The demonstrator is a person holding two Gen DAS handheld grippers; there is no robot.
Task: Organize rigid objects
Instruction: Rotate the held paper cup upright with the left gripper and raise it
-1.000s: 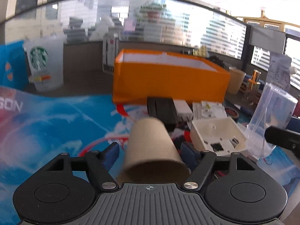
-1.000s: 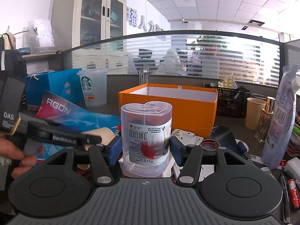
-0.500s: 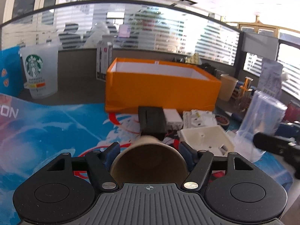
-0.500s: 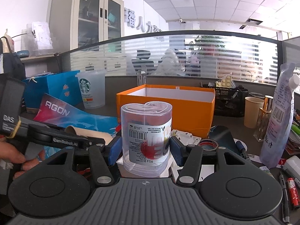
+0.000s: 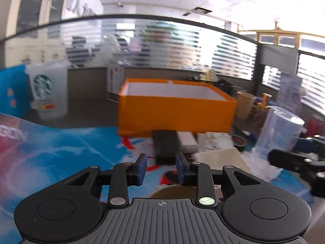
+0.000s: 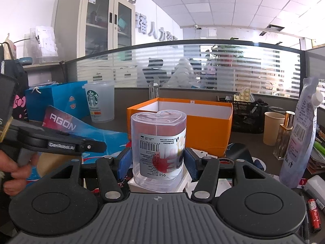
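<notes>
Now gripping heart-shaped clear container in right claw, upright, readying for orange box; left claw pressing together empty above brown paper cup

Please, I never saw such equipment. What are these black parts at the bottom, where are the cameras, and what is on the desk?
A person holds one claw in each hand; there is no robot. Each picture comes from a camera on one claw, looking along its fingers. The right claw is shut on a clear heart-shaped box. The left claw has just closed, nothing visible between its pads; a brown paper cup shows just below. On the desk stand an orange box and a Starbucks cup.
</notes>
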